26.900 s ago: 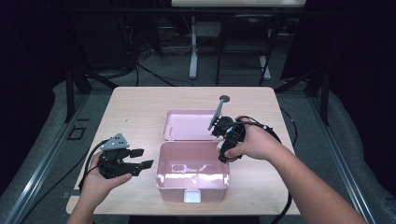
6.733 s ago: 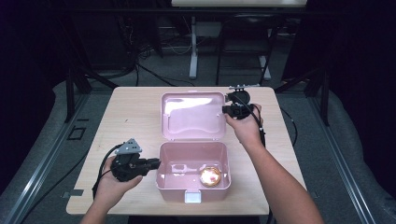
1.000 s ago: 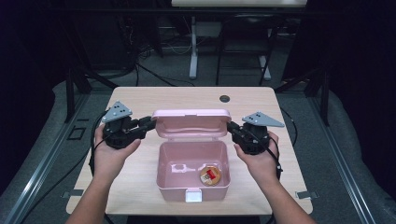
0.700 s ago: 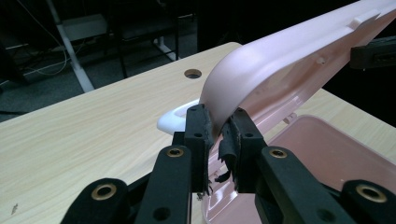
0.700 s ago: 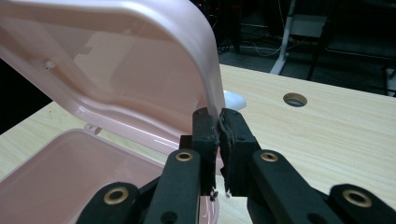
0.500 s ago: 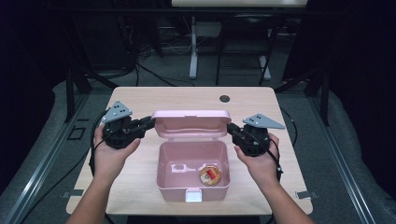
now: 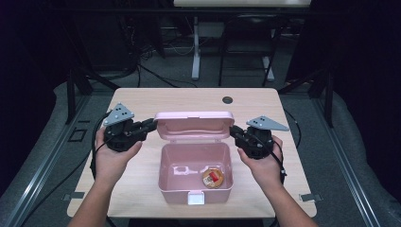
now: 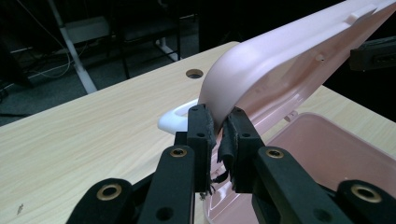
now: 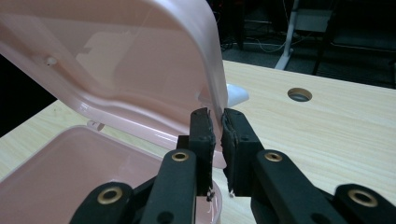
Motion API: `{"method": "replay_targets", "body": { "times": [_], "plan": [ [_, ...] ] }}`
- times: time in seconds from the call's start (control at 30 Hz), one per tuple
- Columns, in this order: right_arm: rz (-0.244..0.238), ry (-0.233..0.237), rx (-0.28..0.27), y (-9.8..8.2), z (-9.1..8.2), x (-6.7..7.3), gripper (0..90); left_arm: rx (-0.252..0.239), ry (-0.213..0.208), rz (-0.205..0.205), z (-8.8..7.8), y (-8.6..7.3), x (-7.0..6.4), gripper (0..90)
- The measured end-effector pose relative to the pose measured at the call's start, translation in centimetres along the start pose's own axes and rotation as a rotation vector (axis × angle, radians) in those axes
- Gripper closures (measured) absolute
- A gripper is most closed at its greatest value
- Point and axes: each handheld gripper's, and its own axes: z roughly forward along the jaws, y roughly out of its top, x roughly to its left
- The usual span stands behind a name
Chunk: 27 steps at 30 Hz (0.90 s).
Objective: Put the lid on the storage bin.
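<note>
The pale pink plastic lunch box (image 7: 195, 177) has a white front latch (image 7: 195, 198). The light wood-grain tabletop (image 7: 189, 98) is beige. Both grippers' 2 jaws are black.

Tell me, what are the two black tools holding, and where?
Both hold the pink box's lid, which is raised halfway: the left tool pinches its left side edge, the right tool its right side edge.
</note>
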Motion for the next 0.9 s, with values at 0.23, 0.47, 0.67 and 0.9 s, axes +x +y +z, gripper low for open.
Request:
{"method": "replay_targets", "body": {
  "times": [0.23,0.47,0.67,0.9],
  "plan": [
    [-0.008,0.006,-0.029,1.2,-0.4,0.2,81.6,0.0,0.0,0.004,-0.2,-0.1,-0.1,82.2],
    [-0.024,-0.004,-0.039,1.4,-0.7,0.4,82.1,-0.003,-0.008,0.002,-0.1,-0.2,0.0,82.4],
    [-0.038,-0.016,-0.039,1.3,-0.9,0.7,82.3,-0.005,-0.014,-0.002,0.0,-0.1,0.1,82.6],
    [-0.038,-0.02,-0.039,1.2,-1.1,0.7,82.3,0.001,-0.009,0.001,0.3,0.1,0.1,83.0]
  ]
}}
